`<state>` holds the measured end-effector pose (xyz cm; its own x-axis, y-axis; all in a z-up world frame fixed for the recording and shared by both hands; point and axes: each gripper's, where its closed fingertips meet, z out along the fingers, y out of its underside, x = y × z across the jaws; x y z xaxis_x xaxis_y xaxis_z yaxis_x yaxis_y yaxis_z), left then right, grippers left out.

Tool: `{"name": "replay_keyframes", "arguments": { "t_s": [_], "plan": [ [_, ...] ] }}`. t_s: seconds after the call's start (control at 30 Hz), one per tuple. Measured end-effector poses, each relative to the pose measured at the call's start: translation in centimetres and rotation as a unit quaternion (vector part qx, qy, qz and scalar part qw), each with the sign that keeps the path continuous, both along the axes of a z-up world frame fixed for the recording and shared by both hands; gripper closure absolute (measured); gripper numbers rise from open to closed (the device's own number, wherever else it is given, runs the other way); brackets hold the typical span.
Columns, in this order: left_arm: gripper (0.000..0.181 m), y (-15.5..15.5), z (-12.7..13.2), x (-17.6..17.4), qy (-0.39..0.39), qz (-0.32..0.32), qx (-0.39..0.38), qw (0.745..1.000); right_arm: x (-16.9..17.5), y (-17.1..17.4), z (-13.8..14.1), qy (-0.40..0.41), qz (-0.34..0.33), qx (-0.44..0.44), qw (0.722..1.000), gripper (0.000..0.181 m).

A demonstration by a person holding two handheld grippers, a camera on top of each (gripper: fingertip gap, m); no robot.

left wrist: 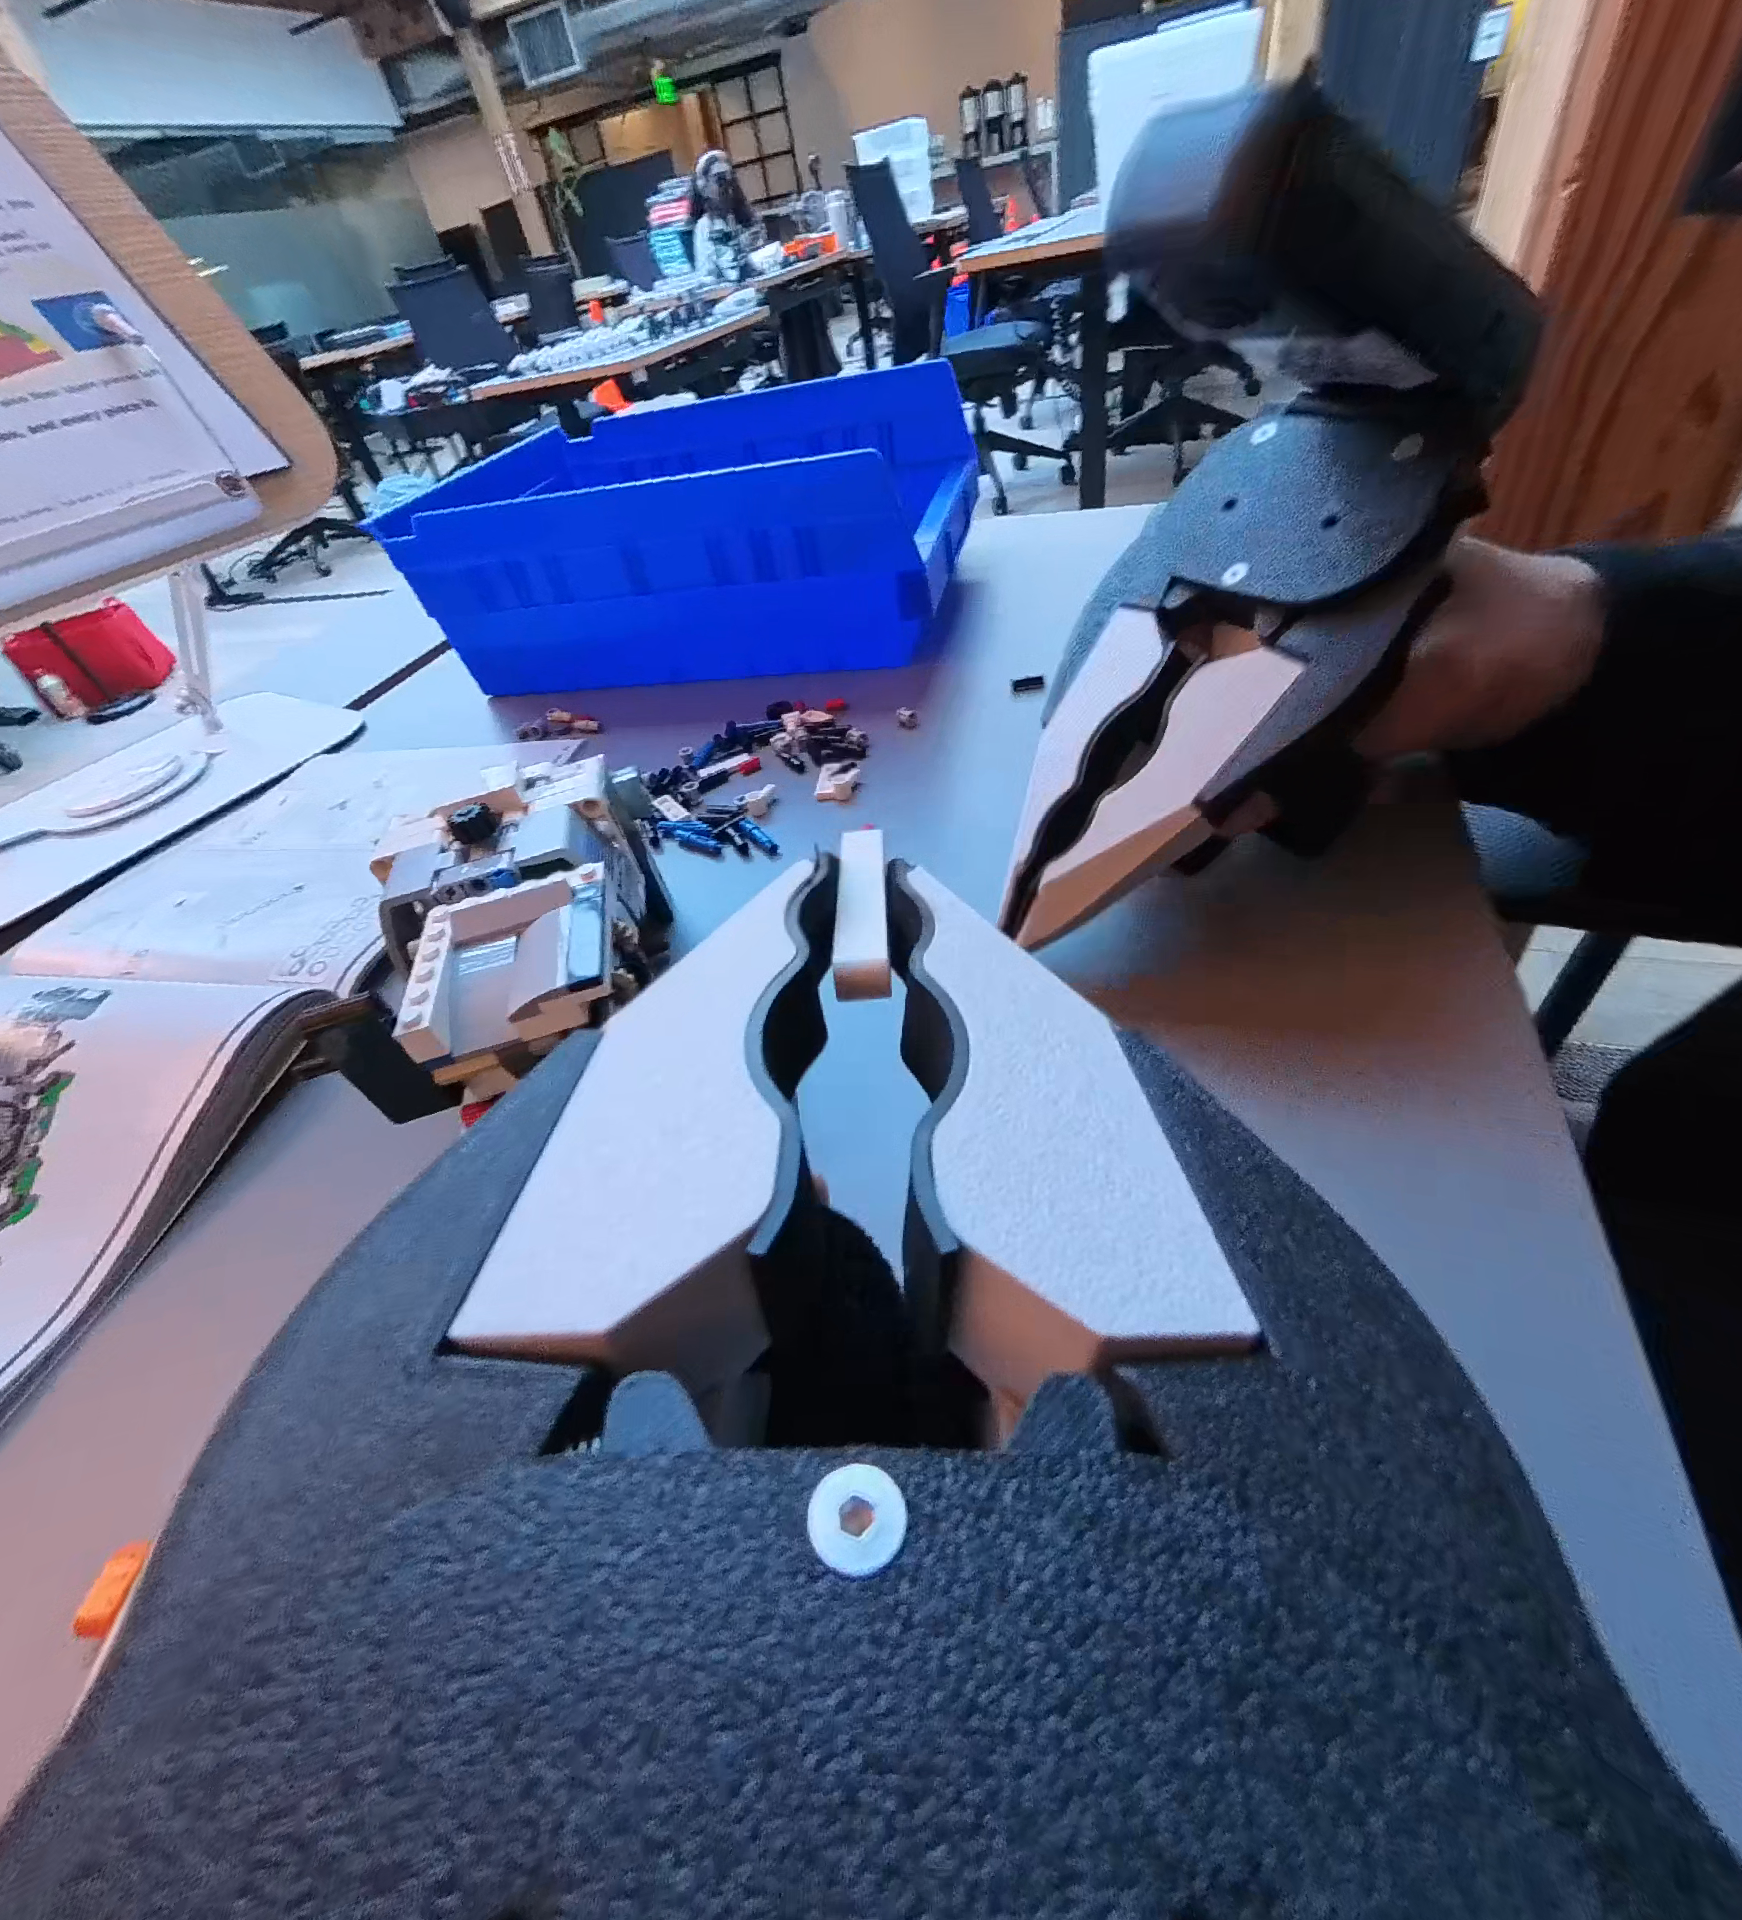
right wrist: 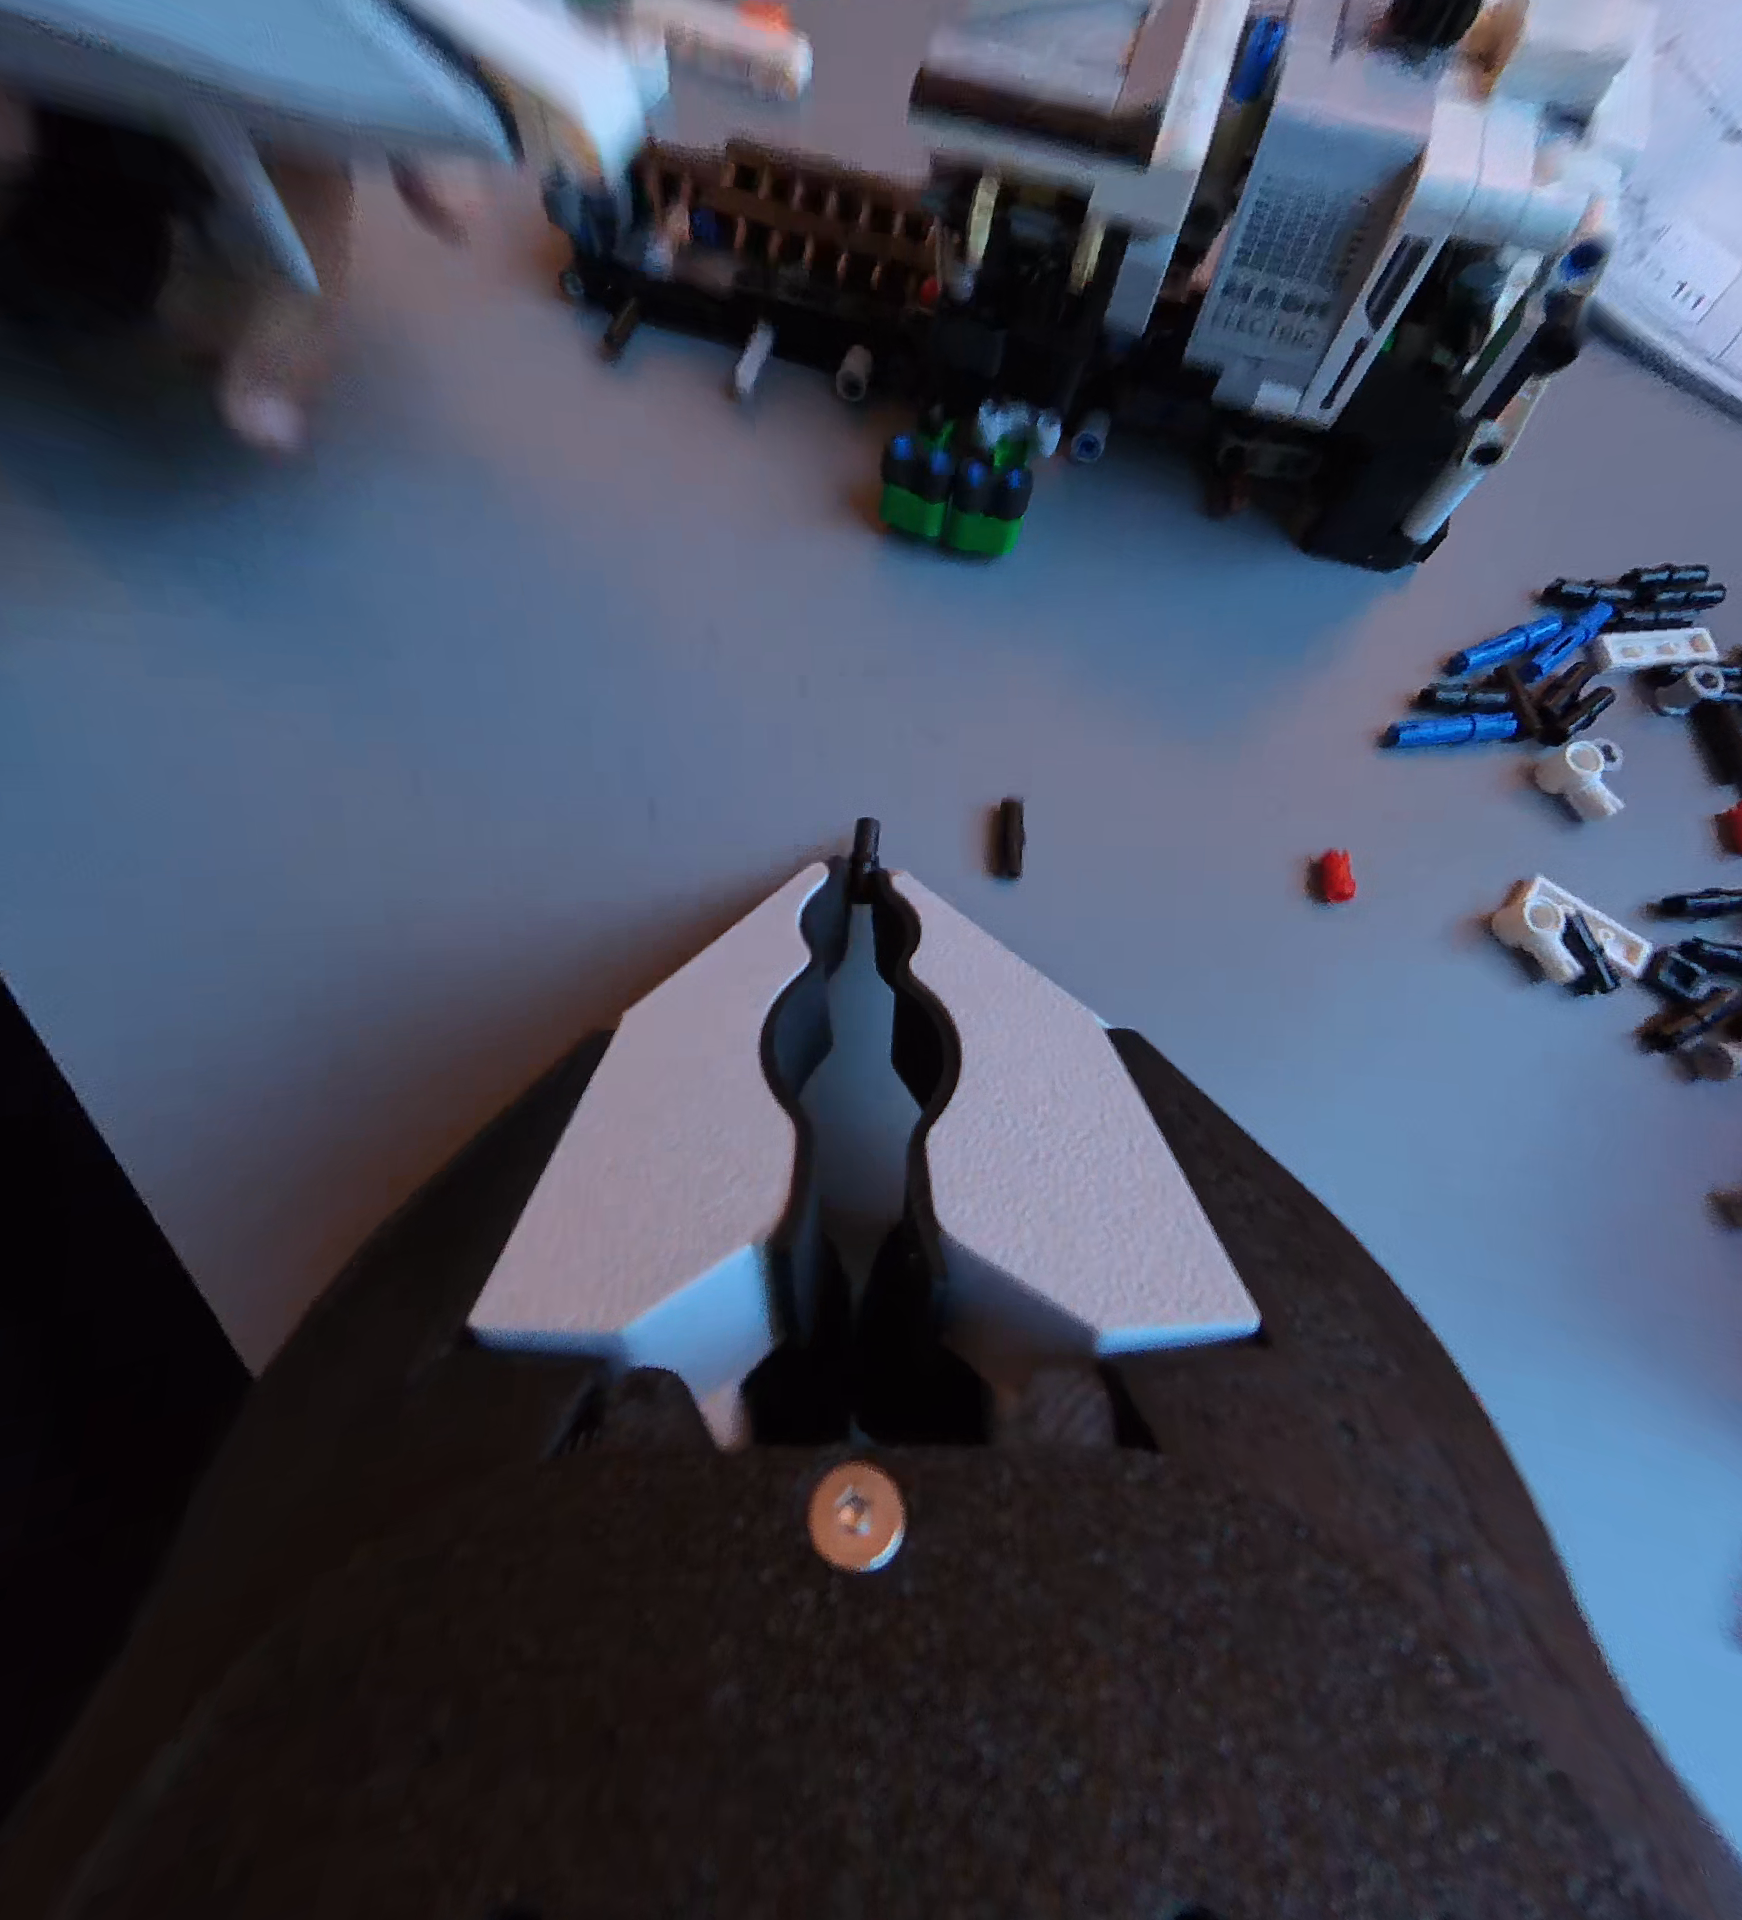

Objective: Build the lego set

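Observation:
My left gripper (left wrist: 859,868) is shut on a white beam piece (left wrist: 861,914) and holds it above the table. The half-built lego model (left wrist: 508,914) sits to its left on the open instruction book (left wrist: 67,1122). My right gripper (right wrist: 862,868) is shut on a small black pin (right wrist: 864,847) just over the table; it also shows in the left wrist view (left wrist: 1018,920), tips down, held by a hand. The model shows in the right wrist view (right wrist: 1106,260) at the top. A green sub-assembly (right wrist: 955,494) stands in front of it.
A pile of loose black, blue, white and red pieces (left wrist: 763,764) lies behind my left gripper; it shows at the right in the right wrist view (right wrist: 1677,810). A blue bin (left wrist: 690,551) stands farther back. A lone black pin (right wrist: 1007,836) and a red piece (right wrist: 1332,875) lie near my right gripper. My right fingertips sit around 11 cm from my left ones.

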<state>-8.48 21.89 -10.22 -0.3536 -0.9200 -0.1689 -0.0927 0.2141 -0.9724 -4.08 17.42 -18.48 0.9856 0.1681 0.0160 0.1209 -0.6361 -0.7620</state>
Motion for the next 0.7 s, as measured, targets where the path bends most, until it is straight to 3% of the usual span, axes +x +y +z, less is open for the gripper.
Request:
{"name": "replay_keyframes", "arguments": {
  "t_s": [0.13,0.27,0.4,0.7],
  "plan": [
    [0.175,0.8,-0.5,0.6,0.015,0.029,0.005,0.999,-2.9,3.0,4.7,0.187,-0.029,0.108,0.976,0.179],
    [0.175,0.8,-1.1,0.9,0.031,0.039,0.023,0.998,-3.4,4.2,5.9,0.312,-0.051,0.149,0.937,0.179],
    [0.175,0.8,-1.5,1.0,0.036,0.042,0.037,0.998,-3.4,4.0,6.7,0.343,-0.044,0.169,0.923,0.179],
    [0.175,0.5,-2.1,1.1,0.034,0.044,0.088,0.995,-3.6,4.1,5.9,0.338,-0.048,0.148,0.928,0.179]
  ]
}}
